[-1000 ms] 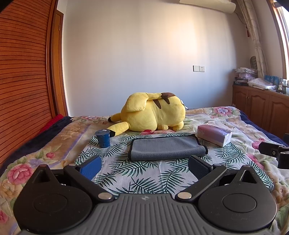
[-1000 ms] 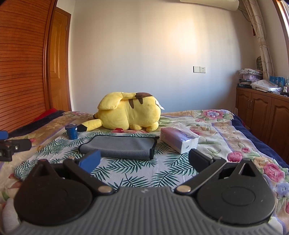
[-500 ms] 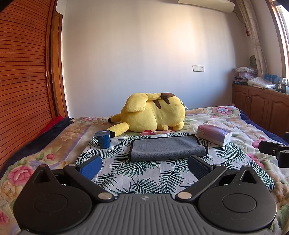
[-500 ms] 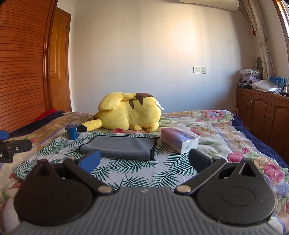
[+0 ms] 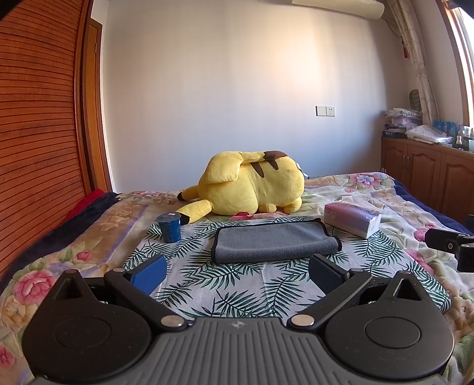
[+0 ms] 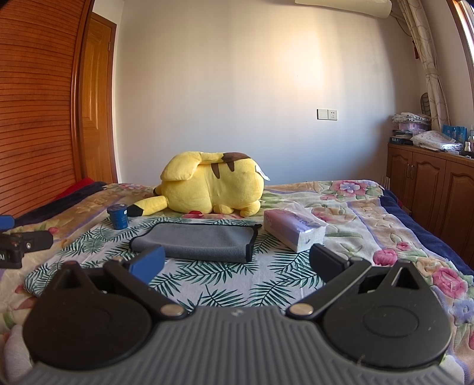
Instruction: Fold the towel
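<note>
Showing, at the far left of the left wrist view, a slatted wooden wardrobe (image 5: 35, 133) and a wooden door (image 5: 93, 118); at centre, a plain pale wall carrying a socket plate (image 5: 325, 111); at upper right, an air conditioner (image 5: 337, 7) and a curtain (image 5: 414, 59); at right, a wooden cabinet (image 5: 429, 177) bearing piled items.

Filling the lower half: a bed under a floral quilt (image 5: 59, 254), overlaid at centre by a leaf-print cloth (image 5: 237, 284).

Lying on that cloth, left to right: a blue cup (image 5: 169, 227) standing upright; the grey towel (image 5: 272, 241), already folded into a flat rectangle at frame centre; a tissue pack (image 5: 352, 219) just beside the towel's right end. Resting behind the towel: a yellow plush toy (image 5: 251, 183).

Hovering in the lower foreground, short of the towel: the left gripper (image 5: 237, 271), fingers spread wide and gripping nothing. Doing likewise in the right wrist view: the right gripper (image 6: 237, 262), spread wide and apart from the towel.

Remaining as in the frames half a second and one second back: towel, cup, plush toy, tissue pack and both grippers, with no visible shift.

Counting: one towel, one cup, one plush toy, one tissue pack, two grippers.
</note>
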A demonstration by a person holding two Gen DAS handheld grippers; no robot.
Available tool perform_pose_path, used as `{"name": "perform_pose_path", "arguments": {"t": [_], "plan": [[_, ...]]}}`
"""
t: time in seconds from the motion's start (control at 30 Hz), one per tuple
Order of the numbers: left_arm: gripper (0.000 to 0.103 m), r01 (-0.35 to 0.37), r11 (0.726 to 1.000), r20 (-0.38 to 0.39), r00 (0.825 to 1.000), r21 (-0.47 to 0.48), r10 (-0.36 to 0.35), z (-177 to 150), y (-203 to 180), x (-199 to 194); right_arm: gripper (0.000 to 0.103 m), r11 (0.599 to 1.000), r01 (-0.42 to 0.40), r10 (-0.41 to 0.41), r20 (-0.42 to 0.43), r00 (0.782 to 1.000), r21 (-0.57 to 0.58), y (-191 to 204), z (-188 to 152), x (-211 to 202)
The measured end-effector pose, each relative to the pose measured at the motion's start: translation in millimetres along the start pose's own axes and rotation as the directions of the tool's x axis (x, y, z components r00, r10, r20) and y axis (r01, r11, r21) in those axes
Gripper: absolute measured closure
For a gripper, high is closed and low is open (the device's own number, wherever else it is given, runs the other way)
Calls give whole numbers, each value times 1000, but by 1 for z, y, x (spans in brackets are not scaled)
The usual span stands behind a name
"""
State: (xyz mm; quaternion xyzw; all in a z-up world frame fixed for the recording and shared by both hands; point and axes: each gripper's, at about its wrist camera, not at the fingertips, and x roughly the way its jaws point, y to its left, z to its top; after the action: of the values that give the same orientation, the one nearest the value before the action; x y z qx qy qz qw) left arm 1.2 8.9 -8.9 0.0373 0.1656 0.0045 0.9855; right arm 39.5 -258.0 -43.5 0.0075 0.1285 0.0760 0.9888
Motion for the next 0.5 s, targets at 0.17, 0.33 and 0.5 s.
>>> {"name": "perform_pose_path", "arguments": {"t": [0.17,0.33,0.5], "plan": [[0,-1,1000,0,1000,1,1,0,0,0,0,1000,0,0,0,1000,0,0,0,0],[0,-1,1000,0,1000,1,1,0,-1,0,0,1000,0,0,0,1000,0,0,0,0],[0,-1,1000,0,1000,1,1,0,-1,0,0,1000,2,-2,0,1000,-1,0,0,0]]}}
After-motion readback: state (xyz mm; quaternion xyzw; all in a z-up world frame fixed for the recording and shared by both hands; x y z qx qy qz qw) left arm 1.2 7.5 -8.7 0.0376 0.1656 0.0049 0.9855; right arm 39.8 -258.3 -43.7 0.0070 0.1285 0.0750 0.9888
